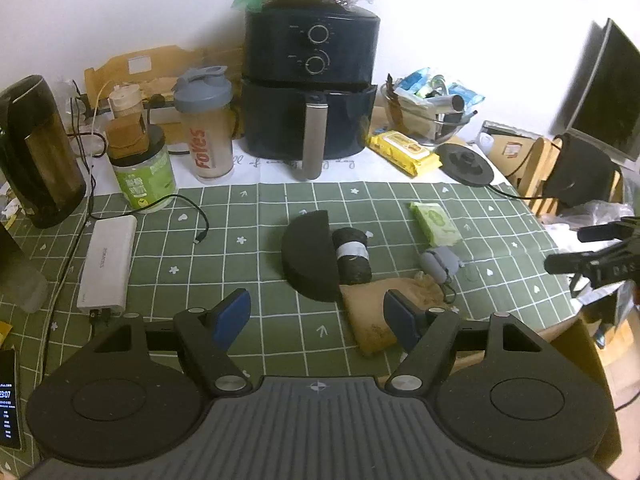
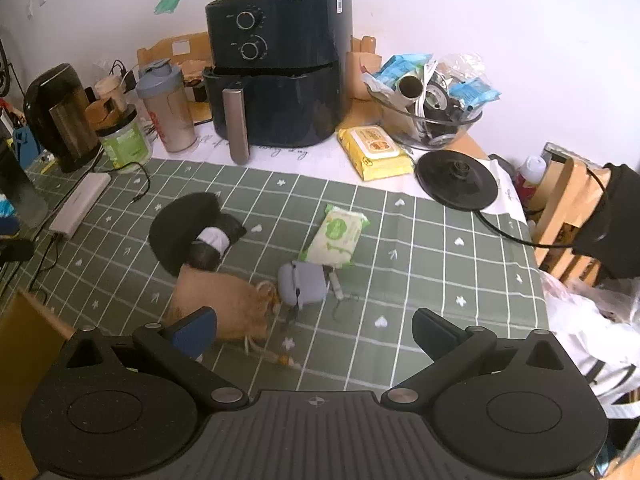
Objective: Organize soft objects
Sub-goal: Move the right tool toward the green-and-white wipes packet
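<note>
Nothing looks sorted yet, as far as these views show: your soft things lie loose in one cluster on the green checked surface (image 1: 200, 264), and neither tool holds any of them.

Your left gripper (image 1: 316, 316) has its fingers spread wide and empty. Ahead of them, left to right, you have the black pad (image 1: 308, 260), a half-round shape just beyond the gap; the black roll (image 1: 352, 256) with its grey band, touching the pad's right edge; and the tan pouch (image 1: 372, 316), touching the roll's near end and partly hidden behind your right-hand finger. Further right sit the grey case (image 1: 440, 264) and, beyond it, the green tissue pack (image 1: 434, 222).

Your right gripper (image 2: 314, 330) is also wide open and holds nothing. The pad (image 2: 180, 228) and roll (image 2: 214, 244) lie ahead and to the left of its fingers; the pouch (image 2: 228, 300) lies just past the left finger, which covers its near corner. The case (image 2: 304, 284) sits ahead of the gap, with the tissue pack (image 2: 336, 236) just behind it.

By my reading, every piece is left to move, and no bin or tray for them is evident, so you may need to group them where they lie. The pouch is nearest both tools.
</note>
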Demonstrator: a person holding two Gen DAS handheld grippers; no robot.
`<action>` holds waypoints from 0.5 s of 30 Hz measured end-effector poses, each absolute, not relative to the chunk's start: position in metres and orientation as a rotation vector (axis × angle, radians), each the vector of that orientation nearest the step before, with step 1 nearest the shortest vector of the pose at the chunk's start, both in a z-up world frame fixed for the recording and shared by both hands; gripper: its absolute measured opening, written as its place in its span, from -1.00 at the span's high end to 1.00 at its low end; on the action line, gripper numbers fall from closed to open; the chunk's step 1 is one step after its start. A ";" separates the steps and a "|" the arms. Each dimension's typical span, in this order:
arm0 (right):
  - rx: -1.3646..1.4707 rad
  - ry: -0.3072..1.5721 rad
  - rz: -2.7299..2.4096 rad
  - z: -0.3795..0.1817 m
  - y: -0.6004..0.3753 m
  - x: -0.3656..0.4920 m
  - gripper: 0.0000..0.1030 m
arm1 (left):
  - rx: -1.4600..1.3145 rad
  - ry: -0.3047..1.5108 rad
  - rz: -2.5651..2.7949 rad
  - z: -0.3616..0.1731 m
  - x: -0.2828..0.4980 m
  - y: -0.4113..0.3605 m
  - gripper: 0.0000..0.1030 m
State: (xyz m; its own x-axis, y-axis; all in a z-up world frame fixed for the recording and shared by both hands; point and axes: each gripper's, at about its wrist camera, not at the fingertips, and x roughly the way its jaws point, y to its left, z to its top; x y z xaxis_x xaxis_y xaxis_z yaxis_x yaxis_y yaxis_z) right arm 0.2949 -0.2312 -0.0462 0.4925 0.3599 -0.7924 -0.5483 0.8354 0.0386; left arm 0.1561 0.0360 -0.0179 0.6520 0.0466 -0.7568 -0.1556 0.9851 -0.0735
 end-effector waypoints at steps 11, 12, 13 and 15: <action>-0.197 0.910 0.548 -0.082 -0.214 0.357 -1.00 | -0.128 0.881 0.122 -0.023 0.154 0.049 -0.42; -0.199 0.911 0.547 -0.086 -0.212 0.362 -1.00 | -0.126 0.881 0.124 -0.024 0.153 0.050 -0.42; -0.200 0.913 0.548 -0.090 -0.211 0.366 -1.00 | -0.126 0.881 0.126 -0.024 0.152 0.052 -0.42; -0.201 0.917 0.556 -0.098 -0.206 0.376 -1.00 | -0.127 0.882 0.133 -0.024 0.150 0.055 -0.42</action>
State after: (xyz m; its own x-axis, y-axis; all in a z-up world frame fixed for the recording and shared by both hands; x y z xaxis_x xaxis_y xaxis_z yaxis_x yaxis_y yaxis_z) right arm 0.3764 -0.2064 -0.0981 0.4796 0.3688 -0.7962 -0.5353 0.8420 0.0676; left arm 0.1502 0.0547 -0.0242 0.6284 0.0631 -0.7753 -0.1679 0.9842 -0.0561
